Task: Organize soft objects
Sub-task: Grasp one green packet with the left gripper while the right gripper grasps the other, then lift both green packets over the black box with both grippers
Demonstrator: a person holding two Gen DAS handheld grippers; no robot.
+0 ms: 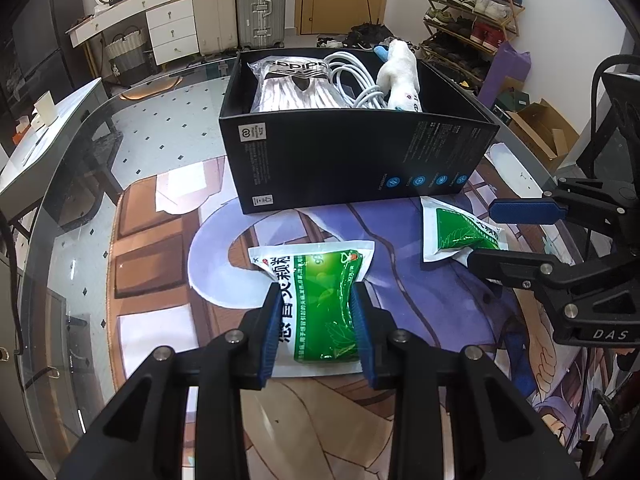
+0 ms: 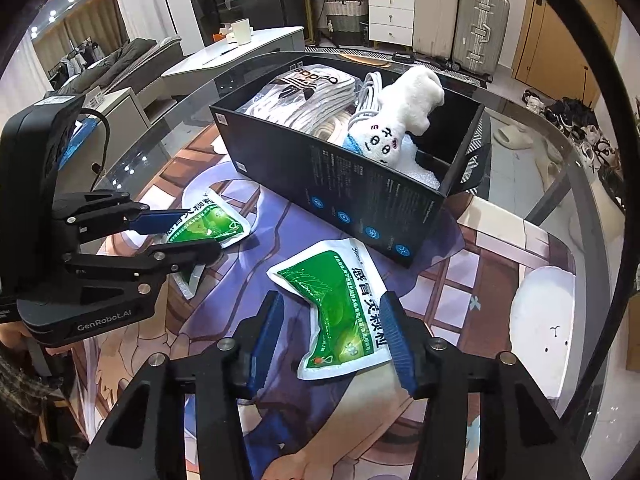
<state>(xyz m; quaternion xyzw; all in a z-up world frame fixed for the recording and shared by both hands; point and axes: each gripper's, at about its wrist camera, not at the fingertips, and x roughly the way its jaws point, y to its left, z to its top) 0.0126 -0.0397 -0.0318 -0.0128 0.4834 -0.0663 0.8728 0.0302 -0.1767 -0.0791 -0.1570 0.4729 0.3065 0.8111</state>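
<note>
step: green sachet (image 1: 320, 300) pinched between left gripper (image 1: 316, 332) fingers, on the worktop | right gripper (image 2: 332, 336) fingers spread around second sachet (image 2: 344, 312), unpressed | next: lift needed into black box (image 1: 352, 152) beyond fingertips

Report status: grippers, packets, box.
Left hand-held gripper shut on a green packet. Right hand-held gripper open around second packet, pads apart. Black box ahead, nothing blocking.
</note>
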